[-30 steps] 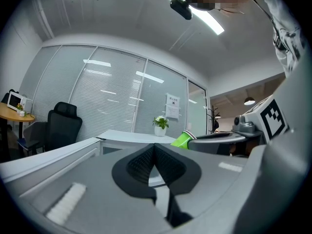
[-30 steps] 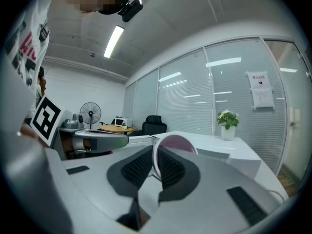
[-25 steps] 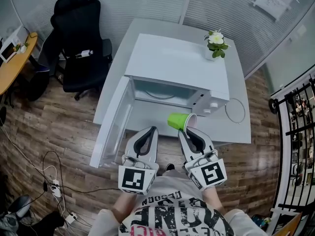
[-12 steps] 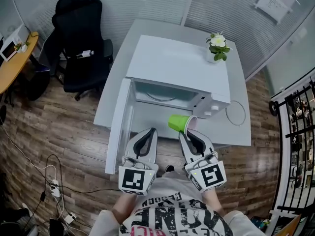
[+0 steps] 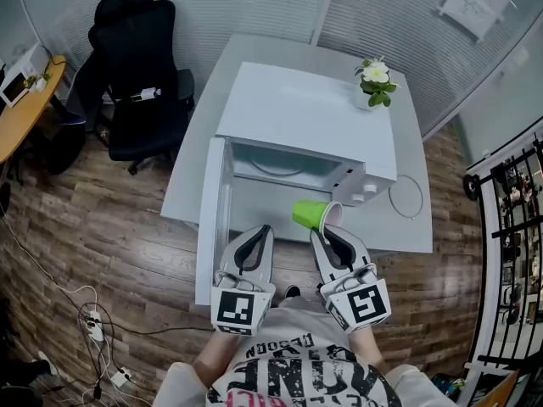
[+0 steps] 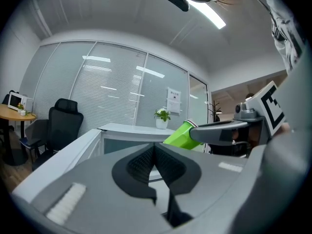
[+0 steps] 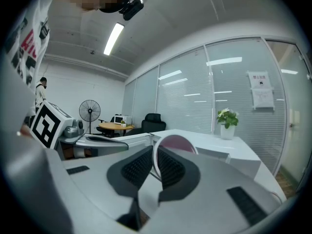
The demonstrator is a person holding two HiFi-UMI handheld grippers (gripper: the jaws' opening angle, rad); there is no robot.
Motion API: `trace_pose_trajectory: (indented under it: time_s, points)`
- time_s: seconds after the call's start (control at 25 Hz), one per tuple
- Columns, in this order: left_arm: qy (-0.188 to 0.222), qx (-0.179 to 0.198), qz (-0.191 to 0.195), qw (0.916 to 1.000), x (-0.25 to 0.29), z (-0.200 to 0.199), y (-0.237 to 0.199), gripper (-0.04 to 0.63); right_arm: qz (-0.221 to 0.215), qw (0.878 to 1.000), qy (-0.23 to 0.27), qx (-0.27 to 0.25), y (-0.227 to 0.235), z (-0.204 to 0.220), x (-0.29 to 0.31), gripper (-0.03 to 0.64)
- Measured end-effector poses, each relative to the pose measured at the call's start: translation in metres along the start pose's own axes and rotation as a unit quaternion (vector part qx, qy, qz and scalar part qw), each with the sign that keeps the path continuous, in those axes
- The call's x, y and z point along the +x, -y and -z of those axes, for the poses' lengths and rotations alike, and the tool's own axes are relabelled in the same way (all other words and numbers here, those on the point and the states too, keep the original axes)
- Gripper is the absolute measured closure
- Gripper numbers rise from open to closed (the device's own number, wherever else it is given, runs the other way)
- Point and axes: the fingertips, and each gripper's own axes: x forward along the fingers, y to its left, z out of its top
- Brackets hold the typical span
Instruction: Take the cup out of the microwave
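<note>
A green cup (image 5: 309,214) with a pale inside hangs on its side in front of the white microwave (image 5: 305,117), outside the empty cavity. My right gripper (image 5: 323,230) is shut on its rim; the rim (image 7: 175,143) shows between the pads in the right gripper view. In the left gripper view the cup (image 6: 180,136) juts out from the right gripper (image 6: 229,130). My left gripper (image 5: 265,230) is shut on nothing, just right of the microwave door (image 5: 212,219), which stands edge-on and open at the cavity's left side.
The microwave sits on a white table (image 5: 407,227) with a potted plant (image 5: 374,76) at its back right and a cable loop (image 5: 405,192) beside it. A black office chair (image 5: 136,66) and a wooden desk (image 5: 21,108) stand to the left.
The microwave door has swung inward from wide open toward the cavity. My left gripper has shifted slightly right. The right gripper and cup have stayed put.
</note>
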Motion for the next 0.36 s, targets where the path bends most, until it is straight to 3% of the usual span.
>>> trace_pose_trajectory:
  time_s: [0.36]
  points:
    - [-0.001,-0.002,-0.015,0.9999,0.0009,0.0001,-0.0105,0.585,-0.003,1.000,-0.003,-0.001,0.0017,0.0022,0.0034,0.575]
